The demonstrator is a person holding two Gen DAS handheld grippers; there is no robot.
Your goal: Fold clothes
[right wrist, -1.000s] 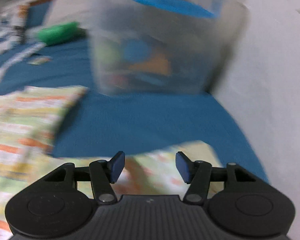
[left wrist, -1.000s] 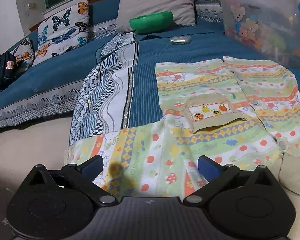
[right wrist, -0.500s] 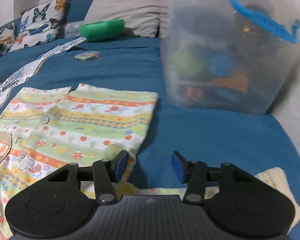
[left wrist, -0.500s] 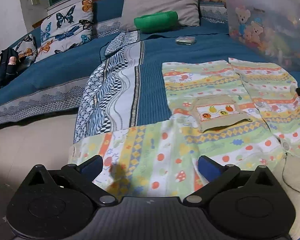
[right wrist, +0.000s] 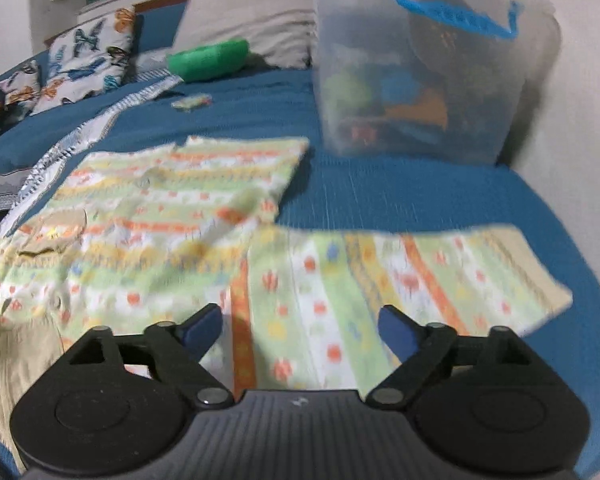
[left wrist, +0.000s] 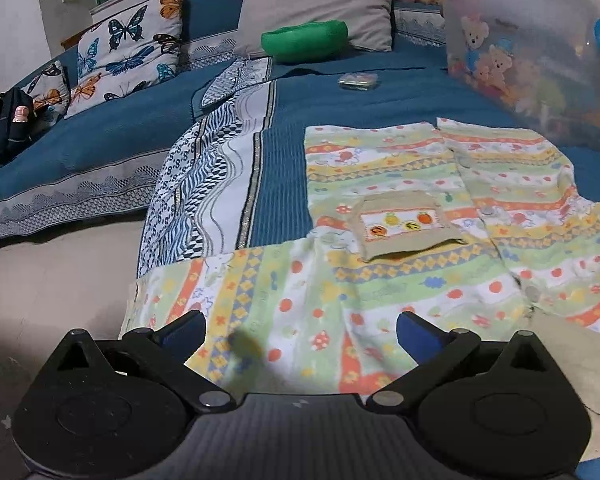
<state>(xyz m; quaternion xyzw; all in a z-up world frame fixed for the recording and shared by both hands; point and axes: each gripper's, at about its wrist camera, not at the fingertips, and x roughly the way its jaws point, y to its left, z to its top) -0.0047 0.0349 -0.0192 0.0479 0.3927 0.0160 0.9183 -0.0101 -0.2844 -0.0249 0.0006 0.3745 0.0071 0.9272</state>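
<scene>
On the blue bed (left wrist: 380,100), a striped, patterned child's shirt (left wrist: 400,184) lies spread flat, front up, its beige chest pocket (left wrist: 404,226) showing. Left gripper (left wrist: 300,330): fingers apart, empty, over the near left sleeve (left wrist: 240,304). Right gripper (right wrist: 300,328): fingers apart, empty, over the other sleeve (right wrist: 400,276), which stretches toward the wall. Beyond the shirt stand a clear storage bin (right wrist: 420,72) with a blue handle, a green cushion (left wrist: 304,40) and butterfly pillows (left wrist: 128,52).
</scene>
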